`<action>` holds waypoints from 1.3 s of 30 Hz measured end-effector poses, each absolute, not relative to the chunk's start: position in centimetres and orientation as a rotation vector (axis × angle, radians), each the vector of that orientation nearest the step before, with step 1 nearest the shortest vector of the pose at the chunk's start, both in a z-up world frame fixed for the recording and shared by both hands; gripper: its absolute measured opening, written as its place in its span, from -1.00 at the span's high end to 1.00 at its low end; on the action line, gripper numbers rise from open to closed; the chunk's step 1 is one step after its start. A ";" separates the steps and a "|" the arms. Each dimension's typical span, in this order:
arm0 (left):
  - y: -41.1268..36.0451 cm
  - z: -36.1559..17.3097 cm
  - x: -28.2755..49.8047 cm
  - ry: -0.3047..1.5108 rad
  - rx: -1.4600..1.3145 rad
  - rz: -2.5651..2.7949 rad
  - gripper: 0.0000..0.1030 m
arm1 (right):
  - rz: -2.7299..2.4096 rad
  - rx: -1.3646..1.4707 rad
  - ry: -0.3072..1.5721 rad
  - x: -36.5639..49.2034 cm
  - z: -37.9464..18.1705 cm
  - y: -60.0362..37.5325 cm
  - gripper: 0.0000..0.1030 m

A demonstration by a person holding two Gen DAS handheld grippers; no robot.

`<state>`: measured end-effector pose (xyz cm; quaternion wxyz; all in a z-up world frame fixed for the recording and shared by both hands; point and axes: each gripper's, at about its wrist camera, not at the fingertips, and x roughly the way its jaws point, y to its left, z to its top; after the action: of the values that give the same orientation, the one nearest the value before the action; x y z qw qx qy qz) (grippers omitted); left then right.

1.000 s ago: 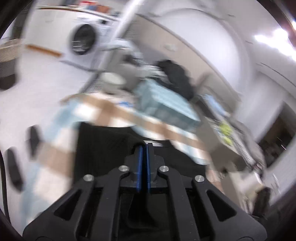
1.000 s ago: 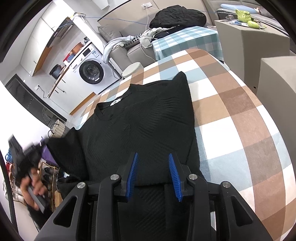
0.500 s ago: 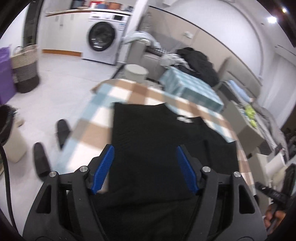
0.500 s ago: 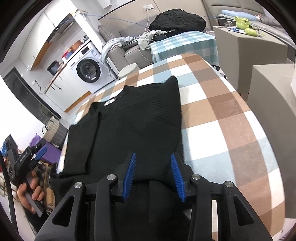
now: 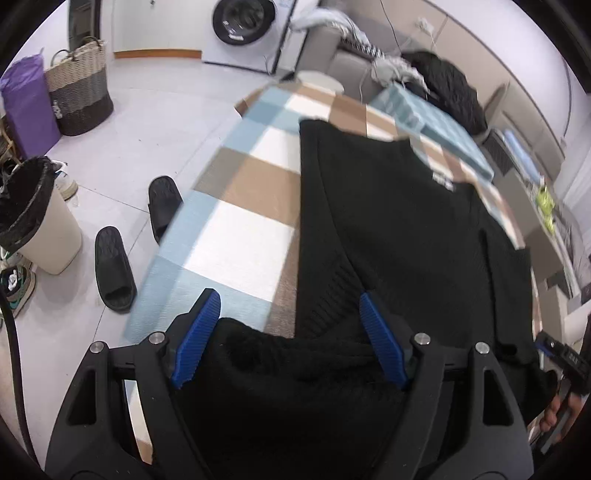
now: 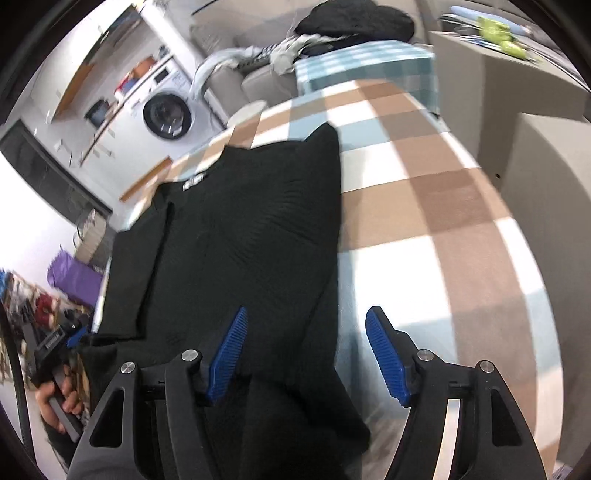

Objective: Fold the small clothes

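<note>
A black knit sweater (image 5: 399, 221) lies flat on the checked tablecloth (image 5: 240, 229), neck label toward the far end, one sleeve folded in over the body. My left gripper (image 5: 290, 314) hovers over its near left hem; its jaws are opening and a fold of the black knit bulges between them, the pads clear of it. In the right wrist view the same sweater (image 6: 236, 236) fills the middle. My right gripper (image 6: 306, 332) stands over the near right edge, jaws opening, with the sweater's side edge between the blue pads and neither pad pressing it.
Left of the table, black slippers (image 5: 114, 269), a lined waste bin (image 5: 33, 218), a woven basket (image 5: 79, 92) and a purple bag (image 5: 27, 107) stand on the floor. A washing machine (image 6: 166, 114) and a sofa with clothes (image 6: 351, 22) lie behind. Grey boxes (image 6: 546, 166) stand right.
Both grippers have opened wide, the left from fully shut. The left gripper has dropped toward the near hem and tilted down. The right has lowered slightly toward the sweater's right edge.
</note>
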<state>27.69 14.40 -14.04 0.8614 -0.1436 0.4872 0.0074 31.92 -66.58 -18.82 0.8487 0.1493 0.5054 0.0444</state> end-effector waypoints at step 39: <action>9.1 -8.8 28.3 0.819 -0.152 -0.033 -0.21 | 0.012 0.175 0.853 31.4 -13.1 -66.9 -0.35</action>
<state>28.32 9.13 -8.81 0.9144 -0.0740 0.3977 -0.0159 31.45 -66.91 -13.10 0.9067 0.0849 0.4132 0.0057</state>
